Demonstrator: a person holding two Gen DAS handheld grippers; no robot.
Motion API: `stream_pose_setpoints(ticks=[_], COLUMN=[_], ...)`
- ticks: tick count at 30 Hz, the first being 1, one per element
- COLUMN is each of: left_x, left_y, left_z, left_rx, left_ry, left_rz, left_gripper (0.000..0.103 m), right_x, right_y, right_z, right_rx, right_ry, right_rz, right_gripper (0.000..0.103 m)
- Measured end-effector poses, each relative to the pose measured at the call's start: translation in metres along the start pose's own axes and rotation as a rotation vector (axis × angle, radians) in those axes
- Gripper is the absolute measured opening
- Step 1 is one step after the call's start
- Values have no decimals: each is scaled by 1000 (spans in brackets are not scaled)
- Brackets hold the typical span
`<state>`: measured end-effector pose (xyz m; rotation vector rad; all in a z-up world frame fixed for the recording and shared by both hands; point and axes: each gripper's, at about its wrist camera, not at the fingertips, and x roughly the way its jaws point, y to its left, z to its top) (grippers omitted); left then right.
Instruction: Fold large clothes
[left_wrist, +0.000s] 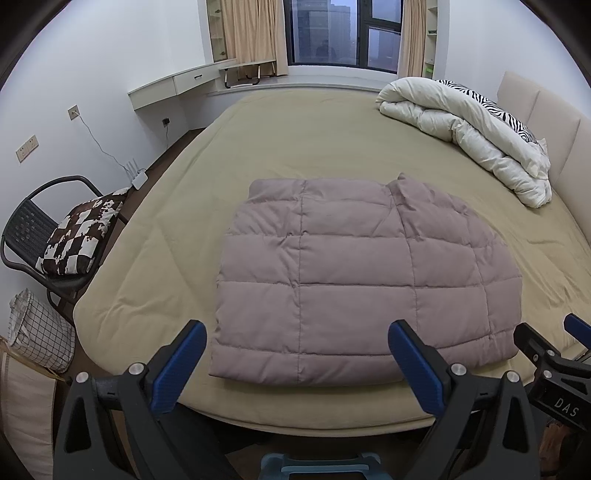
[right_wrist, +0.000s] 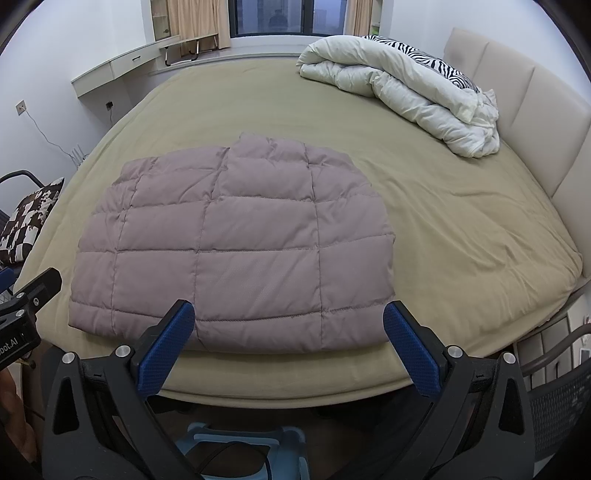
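A mauve quilted down jacket (left_wrist: 354, 273) (right_wrist: 236, 247) lies folded into a flat rectangle near the front edge of the bed. My left gripper (left_wrist: 297, 332) hovers open just short of the jacket's near edge, its blue pads wide apart with nothing between them. My right gripper (right_wrist: 288, 312) is likewise open above the jacket's near edge and holds nothing. The right gripper's body (left_wrist: 554, 369) shows at the right of the left wrist view; the left gripper's body (right_wrist: 26, 306) shows at the left of the right wrist view.
The bed (left_wrist: 332, 140) (right_wrist: 461, 229) has a tan cover. A rolled white duvet (left_wrist: 472, 133) (right_wrist: 406, 88) with a zebra pillow lies by the headboard. A chair with a checked cushion (left_wrist: 81, 236) and a grid-pattern basket (left_wrist: 40, 332) stand at the left.
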<state>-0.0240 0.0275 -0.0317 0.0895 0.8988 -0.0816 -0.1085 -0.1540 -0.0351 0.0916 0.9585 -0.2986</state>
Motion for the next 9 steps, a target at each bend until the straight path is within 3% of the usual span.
stream_pose_setpoints(ticks=[9], left_x=[0], left_y=[0], left_z=[0], left_rx=[4], left_ry=[-4], left_rz=[4], left_gripper=[103], right_x=[0], right_y=[1], right_z=[0], right_rx=[0], right_ry=[1], right_rz=[0], right_gripper=[103])
